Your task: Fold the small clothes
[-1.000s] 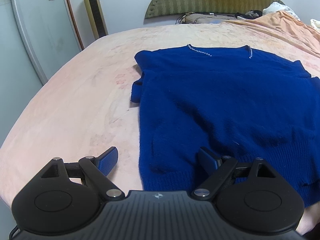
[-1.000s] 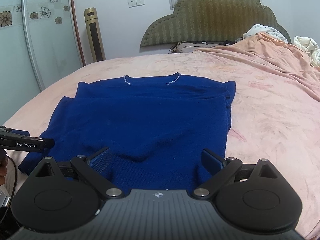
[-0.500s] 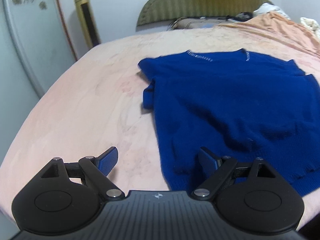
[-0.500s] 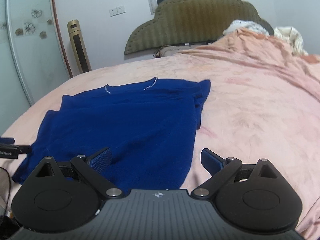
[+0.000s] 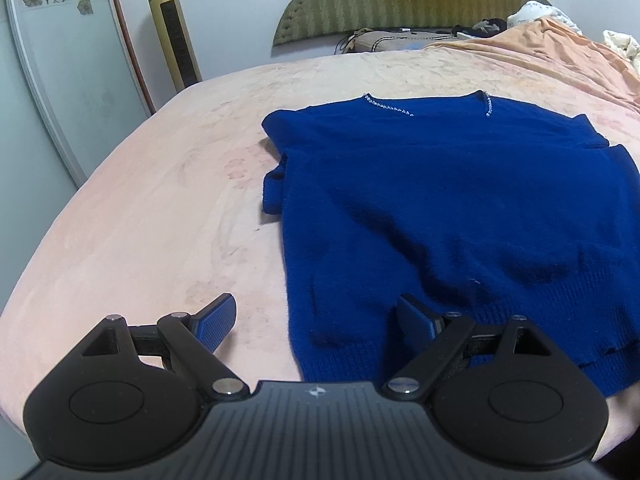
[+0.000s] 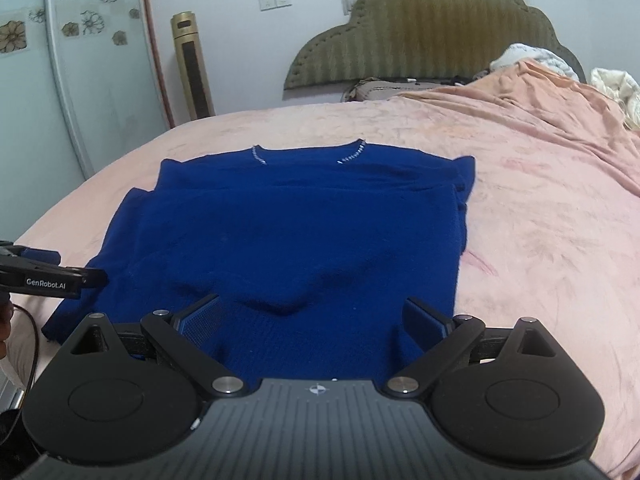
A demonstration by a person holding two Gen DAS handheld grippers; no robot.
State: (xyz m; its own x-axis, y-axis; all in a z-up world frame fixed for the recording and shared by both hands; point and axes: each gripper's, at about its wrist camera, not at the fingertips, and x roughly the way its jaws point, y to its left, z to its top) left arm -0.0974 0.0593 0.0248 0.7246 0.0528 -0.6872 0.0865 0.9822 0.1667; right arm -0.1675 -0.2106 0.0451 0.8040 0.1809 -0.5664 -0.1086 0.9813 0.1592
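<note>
Left hand-held gripper (image 5: 316,320) is down low at the near edge of the bed, jaws spread wide and gripping nothing; one blue pad sits over bare pink sheet, the other over the ribbed hem of the blue sweater (image 5: 460,216). So the sweater's near left corner lies right between those fingers.

Over to the right hand-held gripper (image 6: 312,316): jaws wide apart too, empty, both pads hovering over the hem of that same sweater (image 6: 304,232), which fills the space just ahead of it. Whether the pads touch the knit, I cannot tell. Out to its left, the black tip of the other gripper (image 6: 52,276), lettered GenRobot.AI, pokes in over the sweater's left edge.

The sweater lies flat on the bed (image 6: 540,220), hem nearest the grippers and neckline farthest. Deep royal blue, fuzzy knit, ribbed band along the bottom. The sleeves look folded in, leaving a straight horizontal edge across the chest and a small flap of cloth sticking out on the left side. A shallow wrinkle dips just ahead of the right gripper. The neckline carries two short rows of pale, sparkly trim.

Beyond the sweater, more pink sheet, bunched into ridges far right. Farther still, a pillow (image 6: 376,90) against the olive scalloped headboard (image 6: 432,28), and crumpled white bedding (image 6: 616,88) at the far right. Far left stands a gold tower fan (image 6: 192,64) beside a pale door with flower stickers (image 6: 92,60).
</note>
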